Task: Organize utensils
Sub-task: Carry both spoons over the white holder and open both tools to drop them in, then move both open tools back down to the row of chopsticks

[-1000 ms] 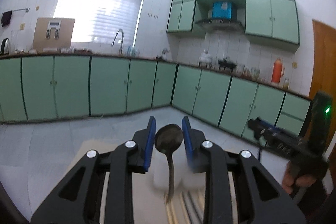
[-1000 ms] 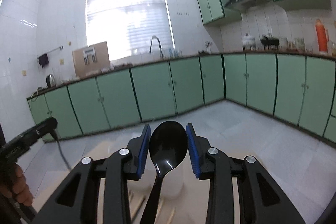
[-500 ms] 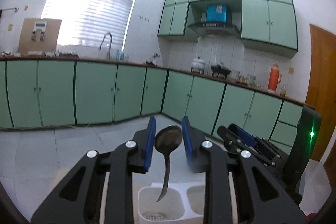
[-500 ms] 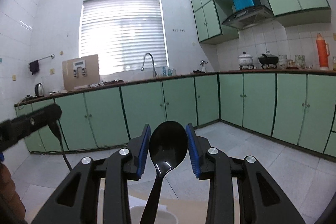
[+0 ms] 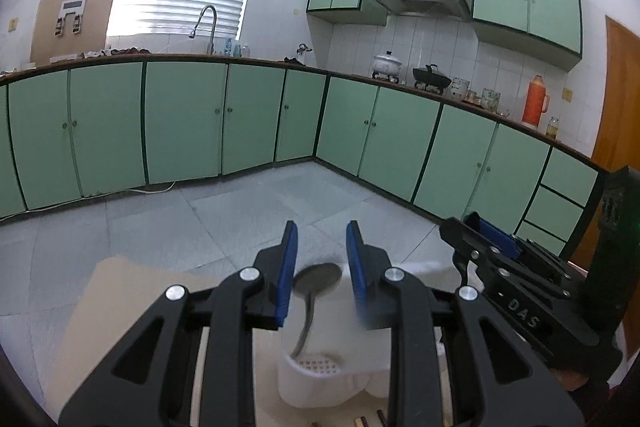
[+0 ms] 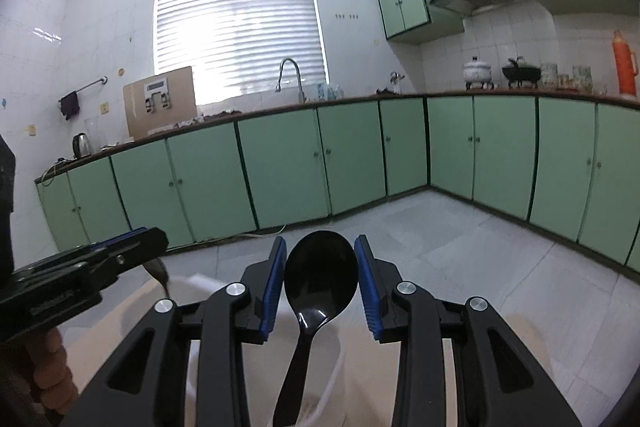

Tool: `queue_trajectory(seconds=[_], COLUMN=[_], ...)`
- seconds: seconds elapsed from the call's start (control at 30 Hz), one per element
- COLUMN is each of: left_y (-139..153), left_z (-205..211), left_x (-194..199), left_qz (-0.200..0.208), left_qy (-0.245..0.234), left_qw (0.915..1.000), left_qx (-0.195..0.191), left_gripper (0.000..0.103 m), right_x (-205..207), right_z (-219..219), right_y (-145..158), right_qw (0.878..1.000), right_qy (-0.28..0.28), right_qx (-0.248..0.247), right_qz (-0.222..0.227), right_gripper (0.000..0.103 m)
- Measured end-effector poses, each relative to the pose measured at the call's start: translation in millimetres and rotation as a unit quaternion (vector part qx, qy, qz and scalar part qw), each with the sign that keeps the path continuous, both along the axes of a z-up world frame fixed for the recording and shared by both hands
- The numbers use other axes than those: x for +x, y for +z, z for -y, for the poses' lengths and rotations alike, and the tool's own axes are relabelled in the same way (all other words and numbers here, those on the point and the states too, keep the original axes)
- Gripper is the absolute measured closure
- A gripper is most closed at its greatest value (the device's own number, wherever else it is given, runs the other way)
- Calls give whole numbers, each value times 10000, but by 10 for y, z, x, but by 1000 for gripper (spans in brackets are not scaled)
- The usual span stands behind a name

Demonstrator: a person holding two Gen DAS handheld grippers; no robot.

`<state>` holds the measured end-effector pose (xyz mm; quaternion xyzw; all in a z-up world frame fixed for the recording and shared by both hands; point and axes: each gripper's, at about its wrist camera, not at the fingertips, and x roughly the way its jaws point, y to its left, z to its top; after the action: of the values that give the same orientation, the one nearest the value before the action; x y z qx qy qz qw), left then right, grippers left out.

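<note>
The worry with my left tongs (image 5: 321, 229) is the metal spoon (image 5: 318, 279). It sits low between the blue pads, and I cannot tell whether they press on it, so it may slide free and hit the rim of the white holder (image 5: 304, 387) rather than go in. With my right tongs (image 6: 321, 243) the risk is crowding: both tools hang close over the same holder and could knock together, or the long handle could catch a divider.

The metal spoon's bowl is down near the pad roots, and its handle reaches into the compartment with the perforated floor. The black spoon (image 6: 320, 275) is clamped by its bowl, a pad on each side, handle hanging toward the holder below.
</note>
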<state>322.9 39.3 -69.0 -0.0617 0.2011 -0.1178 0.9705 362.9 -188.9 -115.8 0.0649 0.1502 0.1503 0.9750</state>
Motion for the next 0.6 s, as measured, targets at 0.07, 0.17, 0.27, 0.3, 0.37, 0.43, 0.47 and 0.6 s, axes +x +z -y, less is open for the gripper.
queue_trajectory(seconds=[0.07, 0.17, 0.27, 0.3, 0.37, 0.43, 0.47, 0.6], left_y=[-19, -5, 17, 28, 57, 91, 101, 94], left_z=[-39, -64, -87, -92, -116, -161, -172, -246], left_x=[-31, -95, -209, -245, -337, -463, -512, -787], left_qz=[-18, 4, 49, 64, 102, 141, 135, -13], left_qy=[14, 24, 37, 42, 63, 123, 134, 222], left_qw=[10000, 10000, 10000, 10000, 9999, 9998, 9998, 9997], left_qx=[-11, -1, 38, 50, 78, 78, 66, 66], left_gripper=[78, 76, 71, 69, 65, 59, 57, 48], right_x=[-50, -134, -269, -288, -378, -476, -520, -792], right_z=[20, 42, 81, 94, 152, 226, 255, 367], right_y=[-39, -67, -37, -26, 4, 21, 26, 9], right_qw=[9999, 9997, 9997, 9997, 9996, 9992, 9990, 9978], right_qy=[45, 126, 122, 120, 93, 42, 30, -76], right_qx=[34, 57, 70, 92, 163, 246, 282, 433], right_qz=[-96, -202, -195, -202, -220, -307, -343, -494], right_gripper=[68, 66, 62, 60, 56, 50, 49, 38])
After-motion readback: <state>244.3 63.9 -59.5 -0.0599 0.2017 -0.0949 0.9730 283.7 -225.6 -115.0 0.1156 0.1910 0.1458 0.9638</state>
